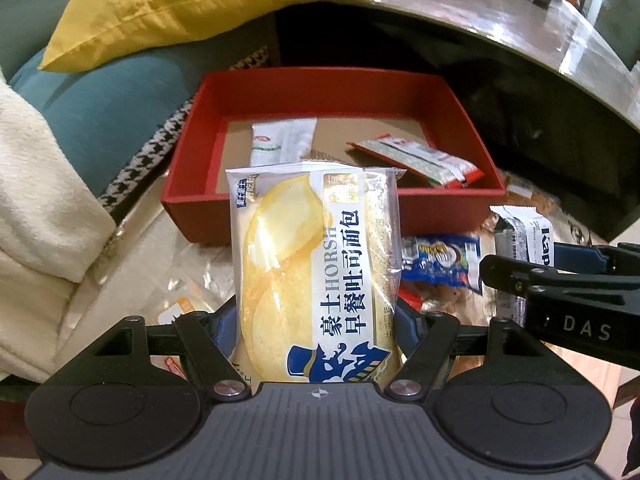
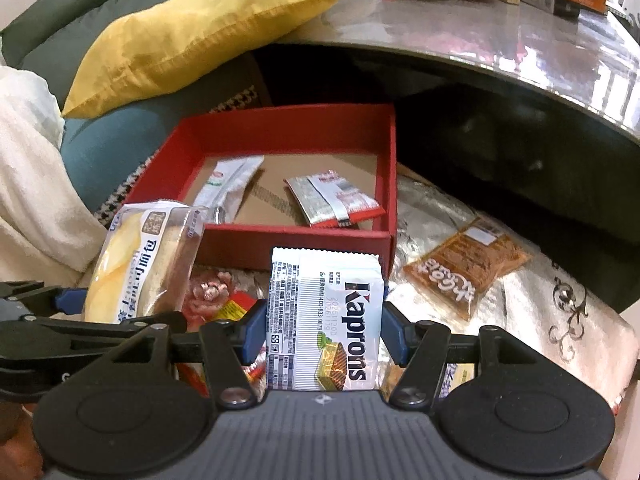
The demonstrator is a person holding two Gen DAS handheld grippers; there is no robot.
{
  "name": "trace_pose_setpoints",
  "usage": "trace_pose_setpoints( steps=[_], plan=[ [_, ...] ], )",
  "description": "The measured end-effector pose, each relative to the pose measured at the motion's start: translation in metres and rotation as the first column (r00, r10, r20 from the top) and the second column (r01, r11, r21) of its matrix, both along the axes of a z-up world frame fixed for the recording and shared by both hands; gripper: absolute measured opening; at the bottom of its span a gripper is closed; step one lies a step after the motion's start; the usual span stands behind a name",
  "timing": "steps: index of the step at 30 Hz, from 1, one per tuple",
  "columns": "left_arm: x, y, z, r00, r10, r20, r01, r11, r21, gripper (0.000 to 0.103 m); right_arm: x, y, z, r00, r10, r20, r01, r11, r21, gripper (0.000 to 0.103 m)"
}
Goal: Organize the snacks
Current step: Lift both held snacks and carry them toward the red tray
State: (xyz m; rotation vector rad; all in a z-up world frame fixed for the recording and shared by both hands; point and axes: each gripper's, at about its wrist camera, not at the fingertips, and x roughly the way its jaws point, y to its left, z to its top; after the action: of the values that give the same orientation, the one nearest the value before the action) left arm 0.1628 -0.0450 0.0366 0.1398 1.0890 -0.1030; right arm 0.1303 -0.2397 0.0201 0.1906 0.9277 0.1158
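**Two in the box, two in my grips**

My left gripper [image 1: 316, 320] clamps the bread pack [image 1: 316, 264], my right gripper [image 2: 324, 332] pinches the Kaprons wafer [image 2: 326, 316], both just short of the red box [image 1: 440, 196], which holds two packets; more snacks lie loose outside

Left wrist cam: mounted behind left gripper [image 1: 316, 316], aimed fwd and steeply down along fingers; bread pack [image 1: 316, 272] seen v. close, filling centre. Right wrist cam: same mounting behind right gripper [image 2: 324, 332], same downward tilt; wafer pack [image 2: 324, 320] seen close-up. Shared by both views: red box [image 1: 332, 92] ahead, yellow cushion [image 1: 192, 4] upper left, grey tabletop [image 1: 520, 28] upper right. Each gripper caught at other view's edge.
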Motion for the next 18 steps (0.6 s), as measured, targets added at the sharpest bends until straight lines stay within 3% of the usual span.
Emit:
trace_pose_setpoints(
  steps=[18],
  plan=[
    [0.029, -0.001, 0.029, 0.994, 0.055, 0.094, -0.053, 0.998, -0.015, 0.078, 0.024, 0.003, 0.03, 0.995, -0.028, 0.099, 0.025, 0.999, 0.032, 0.055]
  ],
)
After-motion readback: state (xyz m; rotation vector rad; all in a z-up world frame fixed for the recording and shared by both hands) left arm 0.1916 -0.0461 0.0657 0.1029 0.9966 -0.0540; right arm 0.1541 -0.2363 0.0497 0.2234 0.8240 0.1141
